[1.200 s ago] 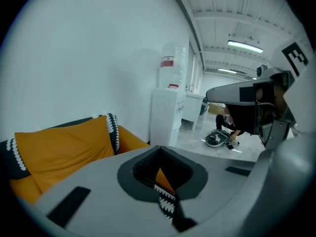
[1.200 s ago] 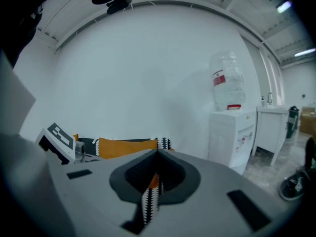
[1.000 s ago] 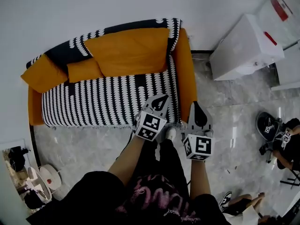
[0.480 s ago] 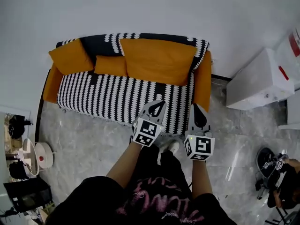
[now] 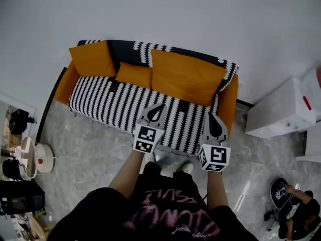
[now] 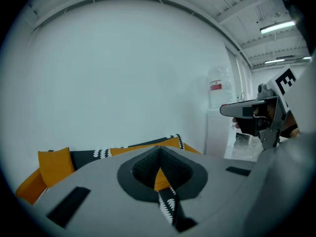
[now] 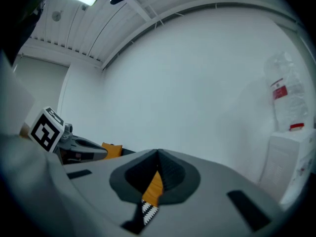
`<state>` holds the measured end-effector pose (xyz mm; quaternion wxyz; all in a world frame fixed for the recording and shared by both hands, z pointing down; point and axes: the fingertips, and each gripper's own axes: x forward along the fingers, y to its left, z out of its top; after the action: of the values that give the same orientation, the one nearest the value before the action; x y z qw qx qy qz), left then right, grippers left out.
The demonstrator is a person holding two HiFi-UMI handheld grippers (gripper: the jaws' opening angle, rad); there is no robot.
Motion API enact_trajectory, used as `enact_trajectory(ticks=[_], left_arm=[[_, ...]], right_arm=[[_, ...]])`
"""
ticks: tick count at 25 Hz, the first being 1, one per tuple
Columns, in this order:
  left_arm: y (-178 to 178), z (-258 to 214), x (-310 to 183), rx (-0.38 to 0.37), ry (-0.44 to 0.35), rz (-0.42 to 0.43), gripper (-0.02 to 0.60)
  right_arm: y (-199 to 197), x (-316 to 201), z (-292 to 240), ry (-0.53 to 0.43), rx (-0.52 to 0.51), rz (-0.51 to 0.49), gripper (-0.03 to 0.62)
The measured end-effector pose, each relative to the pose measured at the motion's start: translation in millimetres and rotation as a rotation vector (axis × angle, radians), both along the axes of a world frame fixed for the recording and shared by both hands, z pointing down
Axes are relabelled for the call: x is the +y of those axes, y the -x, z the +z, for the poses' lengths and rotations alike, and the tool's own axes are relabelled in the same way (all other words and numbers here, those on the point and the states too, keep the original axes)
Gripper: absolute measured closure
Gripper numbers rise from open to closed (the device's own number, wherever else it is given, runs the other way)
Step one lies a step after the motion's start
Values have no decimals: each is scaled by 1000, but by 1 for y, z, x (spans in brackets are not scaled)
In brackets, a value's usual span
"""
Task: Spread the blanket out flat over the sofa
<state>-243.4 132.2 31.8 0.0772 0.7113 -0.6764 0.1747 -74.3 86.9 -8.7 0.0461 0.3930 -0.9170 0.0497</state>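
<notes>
Left gripper [image 5: 156,106] and right gripper [image 5: 213,116] hang with jaws together and empty before the sofa [image 5: 228,104], whose blanket [image 5: 125,102] already lies flat over seat and backrest beneath the cushions [image 5: 185,77], so probably only smoothing its front edge remains.

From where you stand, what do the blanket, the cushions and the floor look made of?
Blanket: probably woven cloth, matt; it drapes and hangs at the front.
Cushions: soft matt orange fabric, plump.
Floor: polished stone or tile, likely; grey veining, faint sheen.
</notes>
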Motion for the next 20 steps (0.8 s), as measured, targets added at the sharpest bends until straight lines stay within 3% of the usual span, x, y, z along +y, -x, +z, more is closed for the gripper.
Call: enact_trajectory(ticks=[6, 10, 20], left_arm=[[47, -29, 10, -29, -56, 2, 571], [69, -47, 15, -11, -103, -10, 571], [67, -97, 15, 4, -244, -12, 571]], right_arm=[[30, 5, -27, -47, 13, 30, 574], [42, 11, -44, -86, 27, 44, 574], [31, 15, -82, -178, 15, 94, 574]])
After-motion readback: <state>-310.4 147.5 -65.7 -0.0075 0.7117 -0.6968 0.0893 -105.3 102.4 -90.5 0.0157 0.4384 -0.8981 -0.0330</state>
